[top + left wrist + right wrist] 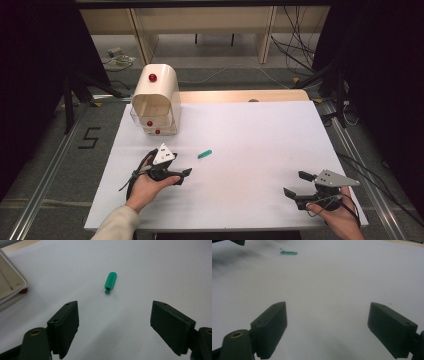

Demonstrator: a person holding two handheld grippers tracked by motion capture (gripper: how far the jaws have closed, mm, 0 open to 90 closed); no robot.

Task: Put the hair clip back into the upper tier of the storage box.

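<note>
Your left tongs (113, 320) gape wide, squared on the green clip (110, 282) mid-counter (260, 140) for pickup; right tongs (327, 327) wait wide, empty, near the counter's right front corner.

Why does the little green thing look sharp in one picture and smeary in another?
Left gripper view: the green clip lies near, evenly lit, crisp. Right gripper view: it sits far off, small and soft, with a dark shadow at top left. High view: bright white table, dark surroundings.

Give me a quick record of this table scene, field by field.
item in play: green clip, lying flat on the white table
left gripper: open, aimed at the clip, not touching it
right gripper: open, nothing between its fingers
other item: cream drawer box with red knobs, far left of the table
</note>
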